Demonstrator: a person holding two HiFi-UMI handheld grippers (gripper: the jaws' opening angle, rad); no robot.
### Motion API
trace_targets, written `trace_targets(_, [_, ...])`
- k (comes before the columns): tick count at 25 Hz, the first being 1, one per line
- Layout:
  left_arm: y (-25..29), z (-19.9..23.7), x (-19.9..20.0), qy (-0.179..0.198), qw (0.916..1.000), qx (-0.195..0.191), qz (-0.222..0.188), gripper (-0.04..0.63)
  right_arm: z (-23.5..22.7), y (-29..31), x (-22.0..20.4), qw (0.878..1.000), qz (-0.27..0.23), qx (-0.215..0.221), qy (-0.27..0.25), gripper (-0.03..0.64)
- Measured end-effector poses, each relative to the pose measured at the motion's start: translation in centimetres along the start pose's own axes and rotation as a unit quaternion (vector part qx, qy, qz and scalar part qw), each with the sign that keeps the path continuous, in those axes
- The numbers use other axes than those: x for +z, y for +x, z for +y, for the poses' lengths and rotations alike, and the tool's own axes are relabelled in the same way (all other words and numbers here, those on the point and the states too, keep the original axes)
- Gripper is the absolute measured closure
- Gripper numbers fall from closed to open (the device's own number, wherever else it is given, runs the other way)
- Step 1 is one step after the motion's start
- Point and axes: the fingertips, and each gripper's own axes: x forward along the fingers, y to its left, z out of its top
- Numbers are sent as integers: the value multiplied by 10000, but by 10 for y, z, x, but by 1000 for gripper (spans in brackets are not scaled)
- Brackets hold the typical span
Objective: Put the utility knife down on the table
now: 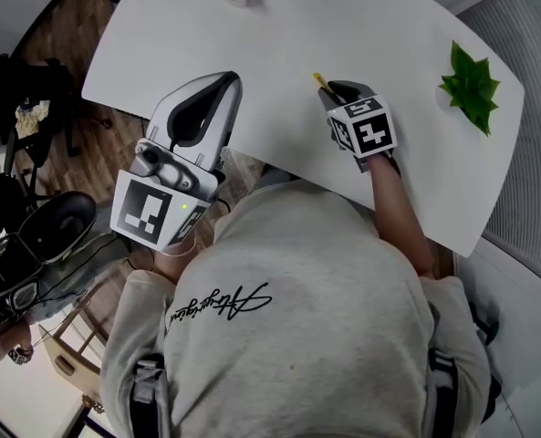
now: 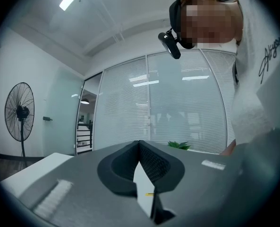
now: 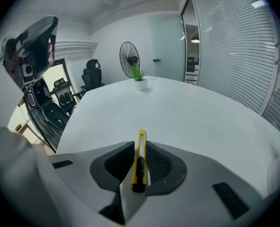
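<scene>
The right hand-held gripper (image 3: 140, 148) is clamped on the yellow utility knife (image 3: 140, 163), held above the white surface (image 1: 361, 21) near centre frame. Lowering and release appear still to come. The left hand-held gripper (image 2: 140, 144) has its jaws together with nothing between them.

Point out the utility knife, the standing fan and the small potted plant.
utility knife (image 3: 142, 142), right gripper view, yellow body.
standing fan (image 3: 129, 56), right gripper view, round grille.
small potted plant (image 3: 138, 74), right gripper view, green leaves.

Person in a pale grey sweatshirt (image 1: 334, 272)
Black cursive script (image 1: 220, 304) crosses its back. The left gripper (image 1: 226, 82) and right gripper (image 1: 330, 93) each carry a black-and-white marker cube.
</scene>
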Motion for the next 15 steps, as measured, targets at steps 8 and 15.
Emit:
trace_targets(8, [-2,-5,3,70,10000,-38,-6,597,1,-1,1,9999,-122,-72,-81,534])
trace_targets(15, [-3,-7,6,113,9999,-53,-9,597,4,-7,8,9993,-311,-102,-157,529])
